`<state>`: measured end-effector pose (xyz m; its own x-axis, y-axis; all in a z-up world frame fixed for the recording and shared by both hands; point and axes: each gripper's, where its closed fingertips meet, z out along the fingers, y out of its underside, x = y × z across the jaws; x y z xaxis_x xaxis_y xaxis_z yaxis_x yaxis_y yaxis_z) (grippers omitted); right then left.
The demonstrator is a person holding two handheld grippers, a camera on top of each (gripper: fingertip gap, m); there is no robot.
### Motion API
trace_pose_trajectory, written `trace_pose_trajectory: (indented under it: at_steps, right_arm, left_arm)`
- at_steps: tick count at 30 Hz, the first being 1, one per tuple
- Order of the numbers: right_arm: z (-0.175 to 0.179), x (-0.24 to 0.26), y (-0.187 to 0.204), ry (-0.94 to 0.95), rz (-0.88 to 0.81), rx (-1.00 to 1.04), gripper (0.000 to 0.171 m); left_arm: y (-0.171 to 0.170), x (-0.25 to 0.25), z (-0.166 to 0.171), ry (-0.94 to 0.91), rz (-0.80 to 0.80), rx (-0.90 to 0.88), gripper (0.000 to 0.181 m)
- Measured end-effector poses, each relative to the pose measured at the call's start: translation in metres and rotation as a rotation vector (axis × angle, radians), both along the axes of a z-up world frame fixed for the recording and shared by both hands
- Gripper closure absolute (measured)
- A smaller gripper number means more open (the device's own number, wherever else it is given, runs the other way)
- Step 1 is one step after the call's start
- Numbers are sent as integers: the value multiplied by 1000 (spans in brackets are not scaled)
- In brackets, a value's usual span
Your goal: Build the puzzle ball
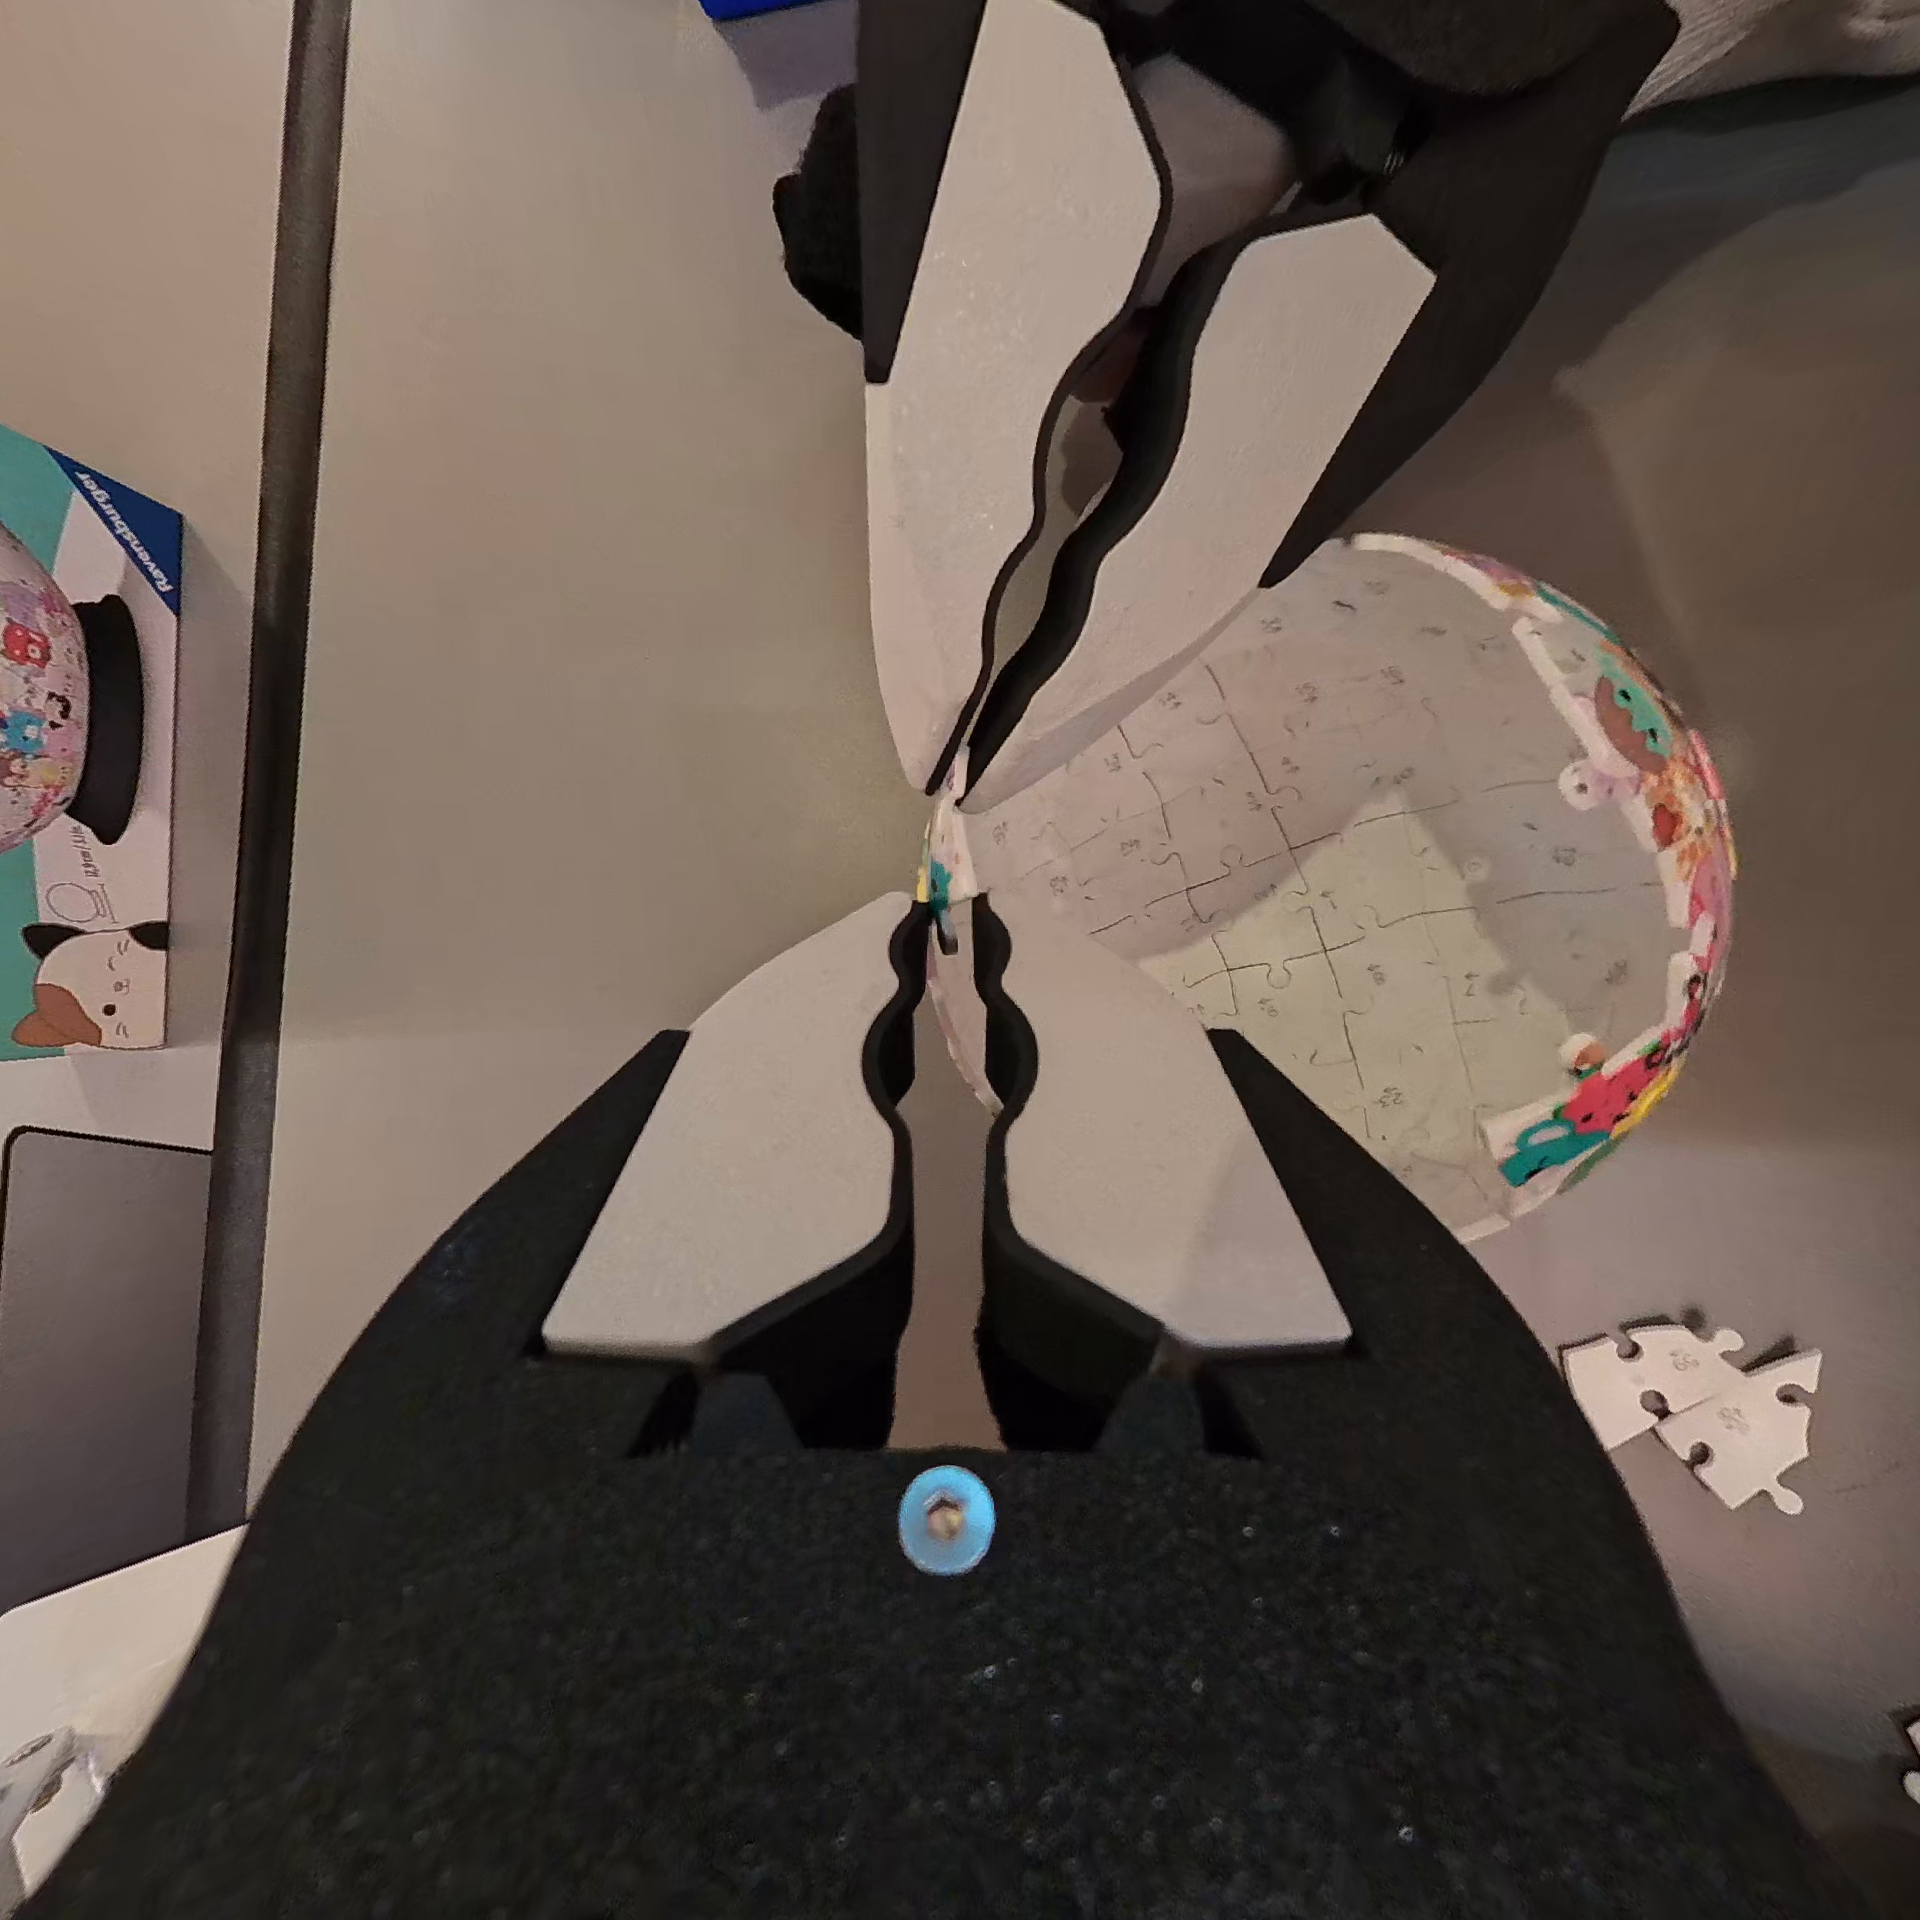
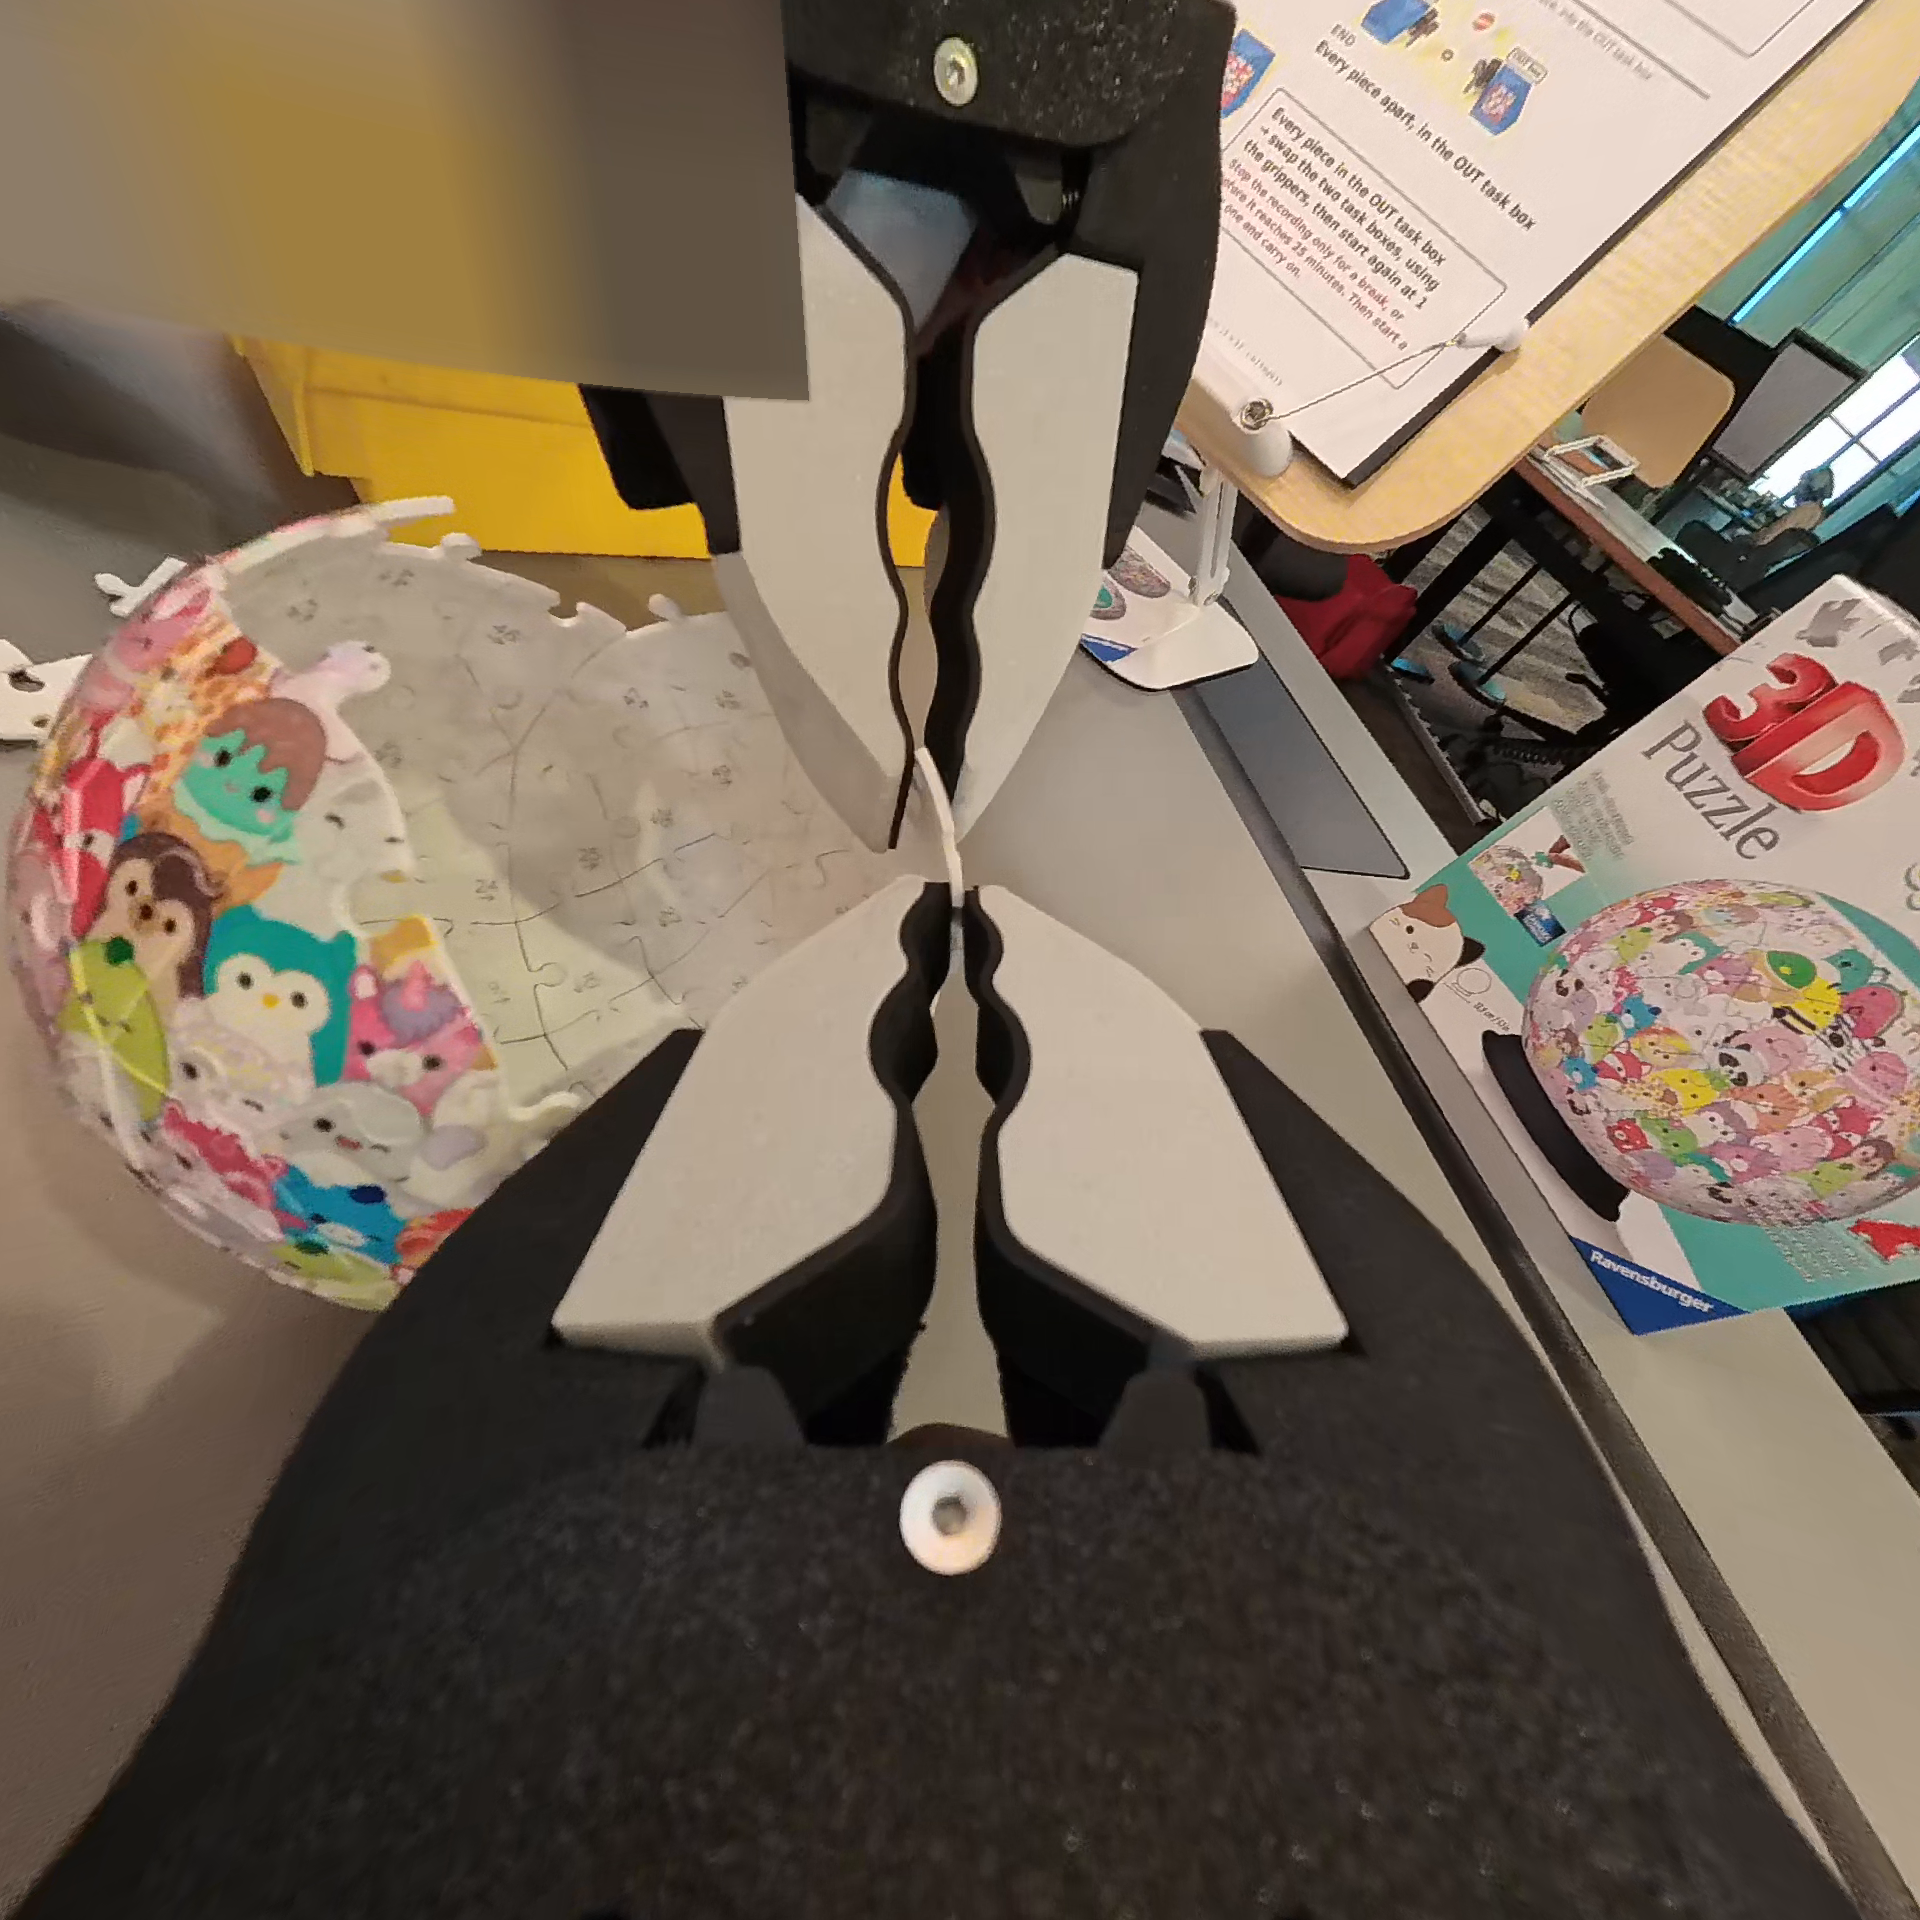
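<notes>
The puzzle ball (image 1: 1351,883) is a partly built open shell lying on its side on the grey table, white inside and printed with colourful plush animals outside (image 2: 229,935). My left gripper (image 1: 943,920) is shut on the shell's near rim. My right gripper (image 1: 951,784) comes in from the opposite side and is shut on the same rim just beside it, tips almost touching. In the right wrist view the rim shows edge-on as a thin white strip (image 2: 940,821) between my right gripper (image 2: 956,904) and the left gripper (image 2: 920,821). I cannot tell whether either holds a separate piece.
Loose face-down white pieces (image 1: 1683,1403) lie near the shell, more at the far side (image 2: 21,686). The puzzle box (image 2: 1714,987) stands beyond the table edge (image 1: 281,623), also seen in the left wrist view (image 1: 83,748). A yellow bin (image 2: 468,457) and an instruction board (image 2: 1455,208) stand behind.
</notes>
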<state>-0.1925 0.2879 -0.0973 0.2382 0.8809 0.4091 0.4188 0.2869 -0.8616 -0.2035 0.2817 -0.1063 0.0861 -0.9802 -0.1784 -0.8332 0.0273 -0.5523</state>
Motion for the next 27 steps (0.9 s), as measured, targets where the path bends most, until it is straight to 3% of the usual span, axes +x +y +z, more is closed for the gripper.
trace_pose_trajectory:
  at_steps: [8, 14, 18, 23, 27]
  right_arm:
    - [0, 1, 3, -1, -16, -29, 169]
    - [2, 2, 4, 14, -16, -43, 169]
    - [2, 2, 5, 10, -20, -32, 169]
    - [2, 3, 6, 5, -20, -8, 169]
    - [1, 3, 8, -13, -15, 15, 169]
  left_arm:
    - [7, -1, 19, -77, 21, 12, 165]
    - [30, -4, 29, -150, 127, 30, 171]
    - [50, -8, 20, -146, 230, 20, 174]
    - [43, -1, -3, -107, 205, -102, 181]
    - [49, -3, -10, -52, 214, -67, 181]
